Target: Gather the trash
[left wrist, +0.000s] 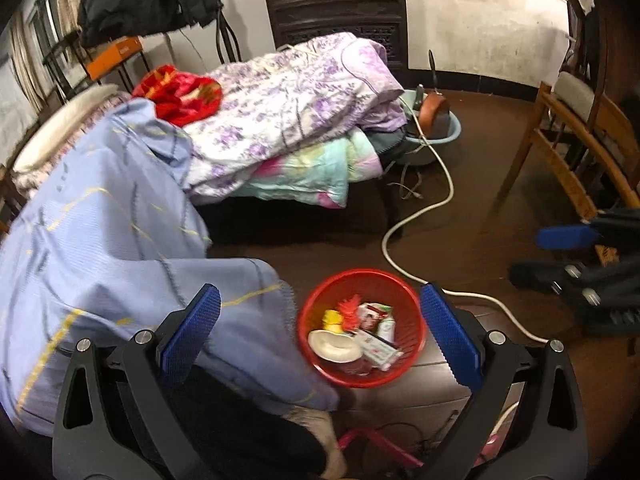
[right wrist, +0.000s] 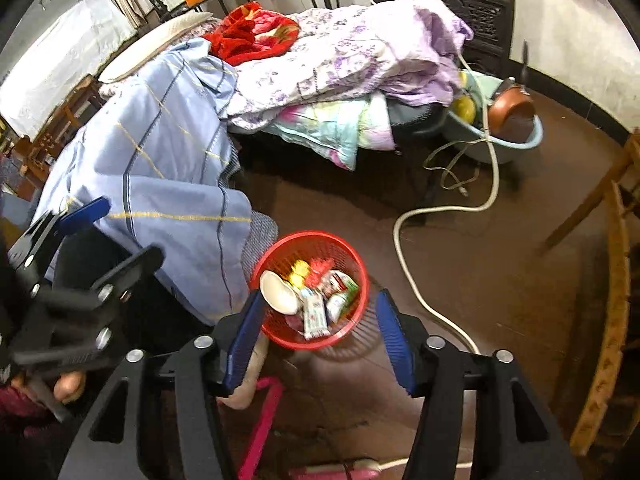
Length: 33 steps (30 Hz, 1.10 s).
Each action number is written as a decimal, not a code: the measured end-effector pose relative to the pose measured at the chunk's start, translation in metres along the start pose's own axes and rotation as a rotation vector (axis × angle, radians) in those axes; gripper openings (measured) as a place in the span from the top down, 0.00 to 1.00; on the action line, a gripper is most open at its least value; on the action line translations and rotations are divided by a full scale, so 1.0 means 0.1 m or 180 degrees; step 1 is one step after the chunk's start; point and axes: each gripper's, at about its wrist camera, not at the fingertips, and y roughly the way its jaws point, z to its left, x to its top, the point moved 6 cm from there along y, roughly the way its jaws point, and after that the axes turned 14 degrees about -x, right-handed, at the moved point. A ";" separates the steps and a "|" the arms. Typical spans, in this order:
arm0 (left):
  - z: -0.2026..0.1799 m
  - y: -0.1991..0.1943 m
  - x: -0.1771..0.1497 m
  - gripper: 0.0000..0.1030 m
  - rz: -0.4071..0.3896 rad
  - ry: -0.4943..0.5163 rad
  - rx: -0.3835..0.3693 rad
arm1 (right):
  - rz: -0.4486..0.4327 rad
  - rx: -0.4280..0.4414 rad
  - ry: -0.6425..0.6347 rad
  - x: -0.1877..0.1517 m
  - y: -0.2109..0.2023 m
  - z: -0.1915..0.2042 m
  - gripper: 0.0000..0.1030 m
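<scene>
A red mesh basket (left wrist: pixel 404 360) stands on the dark floor and holds trash: a white lid (left wrist: pixel 333 345), yellow and red scraps, and several wrappers (left wrist: pixel 376 344). It also shows in the right wrist view (right wrist: pixel 352 320). My left gripper (left wrist: pixel 320 328) is open and empty, above the basket's near left. My right gripper (right wrist: pixel 320 332) is open and empty, directly above the basket. The left gripper also appears at the left edge of the right wrist view (right wrist: pixel 92 236), and the right gripper at the right edge of the left wrist view (left wrist: pixel 560 256).
A bed with a blue blanket (left wrist: pixel 100 216) and purple floral quilt (left wrist: pixel 288 112) fills the left. A white hose (left wrist: pixel 416 216) snakes across the floor to a blue basin (left wrist: pixel 440 136). A wooden chair (left wrist: pixel 572 136) stands at right. A pink frame (right wrist: pixel 260 428) lies below.
</scene>
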 end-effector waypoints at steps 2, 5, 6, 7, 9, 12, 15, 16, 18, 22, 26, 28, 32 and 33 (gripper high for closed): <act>-0.02 0.08 -0.05 0.07 0.0071 -0.0029 -0.0027 | 0.0025 -0.0030 0.0041 -0.09 -0.05 -0.03 0.36; -0.03 0.18 -0.16 0.07 0.0206 0.0035 0.0087 | 0.0053 -0.0054 0.0110 -0.23 0.01 -0.02 0.33; -0.03 0.20 -0.17 0.07 0.0237 0.0044 0.0091 | 0.0067 -0.0071 0.0112 -0.27 0.05 0.00 0.33; -0.02 0.20 -0.18 0.07 0.0240 0.0036 0.0091 | 0.0090 -0.0091 0.0111 -0.31 0.11 0.02 0.33; 0.00 0.18 -0.19 0.07 0.0226 0.0002 0.0086 | 0.0153 -0.0096 0.0124 -0.42 0.23 0.07 0.33; 0.02 0.20 -0.21 0.07 0.0271 -0.0035 0.0057 | 0.0197 -0.0092 0.0150 -0.52 0.35 0.12 0.33; 0.02 0.22 -0.22 0.07 0.0299 -0.0045 0.0048 | 0.0169 -0.0122 0.0137 -0.54 0.40 0.13 0.33; 0.02 0.23 -0.22 0.07 0.0309 -0.0048 0.0043 | 0.0155 -0.0132 0.0138 -0.54 0.40 0.13 0.33; 0.01 0.25 -0.22 0.07 0.0336 -0.0056 0.0029 | 0.0142 -0.0135 0.0143 -0.54 0.41 0.13 0.33; 0.01 0.29 -0.22 0.07 0.0383 -0.0067 0.0022 | 0.0164 -0.0105 0.0174 -0.54 0.43 0.12 0.33; 0.01 0.31 -0.24 0.07 0.0416 -0.0068 0.0033 | 0.0219 -0.0068 0.0144 -0.56 0.46 0.18 0.33; 0.01 0.30 -0.25 0.07 0.0417 -0.0068 0.0034 | 0.0224 -0.0053 0.0118 -0.57 0.45 0.21 0.33; 0.01 0.31 -0.24 0.07 0.0426 -0.0077 0.0030 | 0.0196 -0.0042 0.0055 -0.56 0.42 0.28 0.33; 0.02 0.32 -0.25 0.07 0.0433 -0.0082 0.0029 | 0.0183 -0.0045 0.0044 -0.56 0.42 0.30 0.33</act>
